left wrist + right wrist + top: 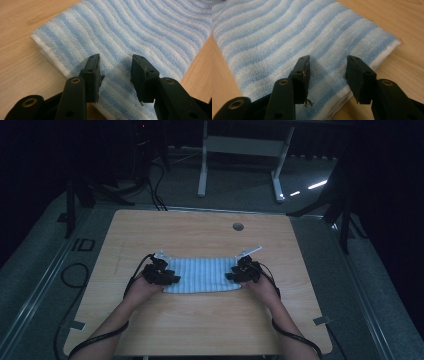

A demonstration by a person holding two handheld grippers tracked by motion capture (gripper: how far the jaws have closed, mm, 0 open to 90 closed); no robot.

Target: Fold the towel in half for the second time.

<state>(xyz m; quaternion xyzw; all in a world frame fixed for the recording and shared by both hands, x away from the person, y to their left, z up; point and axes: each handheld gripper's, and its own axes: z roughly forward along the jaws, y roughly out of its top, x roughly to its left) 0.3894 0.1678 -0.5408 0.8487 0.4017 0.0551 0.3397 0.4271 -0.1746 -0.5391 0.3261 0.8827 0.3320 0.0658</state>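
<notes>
A folded blue-and-white striped towel (202, 275) lies flat in the middle of the wooden table (200, 235). My left gripper (167, 275) hovers over the towel's left end, open, nothing between its jaws. In the left gripper view the towel (140, 32) spreads out under the open left gripper (115, 72), near a folded corner. My right gripper (235, 274) sits over the towel's right end, also open. In the right gripper view the towel (287, 42) lies beneath the open right gripper (327, 72), close to its near edge.
A round cable hole (238, 226) is in the table's far side. Cables (75, 275) trail on the floor to the left. A white desk frame (240, 150) stands beyond the table. Bare wood surrounds the towel on all sides.
</notes>
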